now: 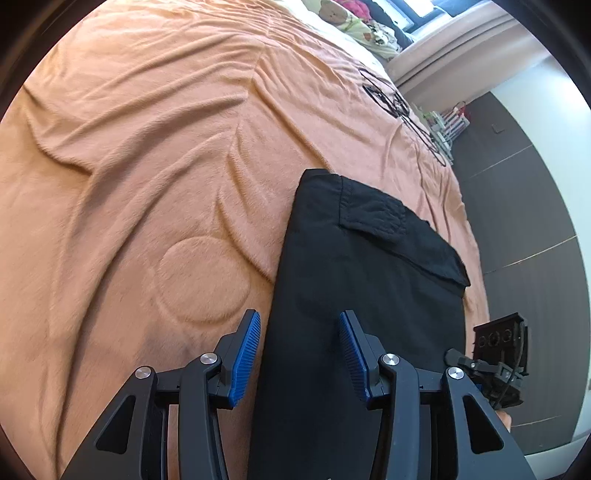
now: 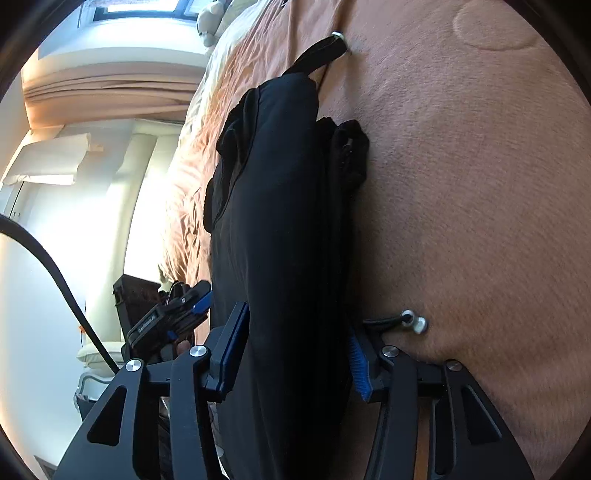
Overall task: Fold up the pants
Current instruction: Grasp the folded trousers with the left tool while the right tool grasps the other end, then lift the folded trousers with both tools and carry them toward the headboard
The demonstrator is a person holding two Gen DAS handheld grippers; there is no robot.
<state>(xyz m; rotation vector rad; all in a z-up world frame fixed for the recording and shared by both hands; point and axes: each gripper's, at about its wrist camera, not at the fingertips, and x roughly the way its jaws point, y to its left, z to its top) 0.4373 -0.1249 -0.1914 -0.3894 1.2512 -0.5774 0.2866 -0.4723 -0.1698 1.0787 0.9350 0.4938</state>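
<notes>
The black pants [image 1: 354, 295] lie on the bed, on an orange fleece blanket [image 1: 147, 184], already doubled into a long narrow stack with a flapped cargo pocket [image 1: 399, 236] on top. They look like thin woven cloth: light, limp and fairly slick, so any lifted part will sag and the layers may slide over one another unless all are caught together. The thick seams, the pocket flap and the bunched end are the firmer places to take hold; a metal-tipped drawcord [image 2: 413, 322] and a strap with a buckle [image 2: 338, 36] trail loose and could snag.

The left claw [image 1: 300, 354] stands spread, one blue pad over the blanket and the other over the cloth, straddling the stack's long edge without pinching it. The right claw [image 2: 297, 349] also has its pads set wide, with a fat roll of the pants between them; the cloth seems to touch both pads, though I cannot be sure it is truly gripped rather than merely straddled.
</notes>
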